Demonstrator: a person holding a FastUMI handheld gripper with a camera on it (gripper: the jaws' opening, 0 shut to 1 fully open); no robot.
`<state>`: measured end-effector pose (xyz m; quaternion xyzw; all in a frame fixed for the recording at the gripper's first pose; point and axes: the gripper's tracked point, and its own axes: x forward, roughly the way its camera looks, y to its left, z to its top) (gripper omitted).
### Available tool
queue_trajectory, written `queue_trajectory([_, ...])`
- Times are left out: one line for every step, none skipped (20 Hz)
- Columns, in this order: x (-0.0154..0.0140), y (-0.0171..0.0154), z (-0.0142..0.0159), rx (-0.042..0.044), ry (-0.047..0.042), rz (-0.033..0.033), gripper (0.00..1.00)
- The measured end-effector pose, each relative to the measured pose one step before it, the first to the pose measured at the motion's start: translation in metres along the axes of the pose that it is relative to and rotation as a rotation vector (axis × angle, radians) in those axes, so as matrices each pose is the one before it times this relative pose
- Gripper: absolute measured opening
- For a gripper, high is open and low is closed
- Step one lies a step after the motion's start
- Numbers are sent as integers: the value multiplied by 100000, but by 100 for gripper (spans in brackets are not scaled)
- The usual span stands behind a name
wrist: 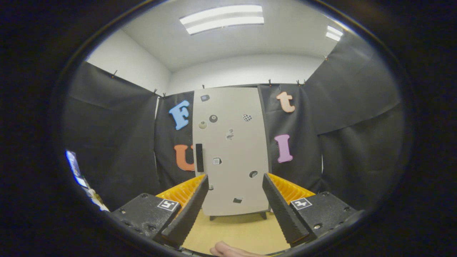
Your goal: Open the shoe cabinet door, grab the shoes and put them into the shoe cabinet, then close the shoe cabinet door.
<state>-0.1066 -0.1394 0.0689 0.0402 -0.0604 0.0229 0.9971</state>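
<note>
Against the black cloth wall (117, 142) at the back of the booth stands the shoe cabinet (232, 150), a tall pale box on short dark feet, upright on a light wooden floor (235, 228). Its door (239, 117) is closed, flush across the whole front, with a dark vertical handle (199, 157) set along the left edge at about mid height. Several small stickers (213, 118) are scattered over the door face; they are too small to make out. The gripper (235, 192) points straight at the cabinet from well in front of it, its two fingers (189, 210) spread wide apart with nothing between them but the lower part of the door and a strip of floor. Neither finger touches the cabinet; the handle sits just above and beside the tip of the left finger, farther back. Each finger mount carries a small square marker (168, 205) on top. Just beneath the fingers, close to the camera, part of a person's hand (232, 251) shows over the floor. Above the cloth, white walls rise to a ceiling with a long bright light panel (223, 18). Something with a bluish edge (75, 167) shows far off to the left, too distorted to identify.
</note>
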Motion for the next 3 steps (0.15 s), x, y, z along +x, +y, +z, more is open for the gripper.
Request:
queue_trajectory([-24,-20,-117,-53,135,-51,99])
queue_trajectory([117,-79,-46,108,162,-11,99])
queue_trajectory([-34,78,-39,47,229,74,99])
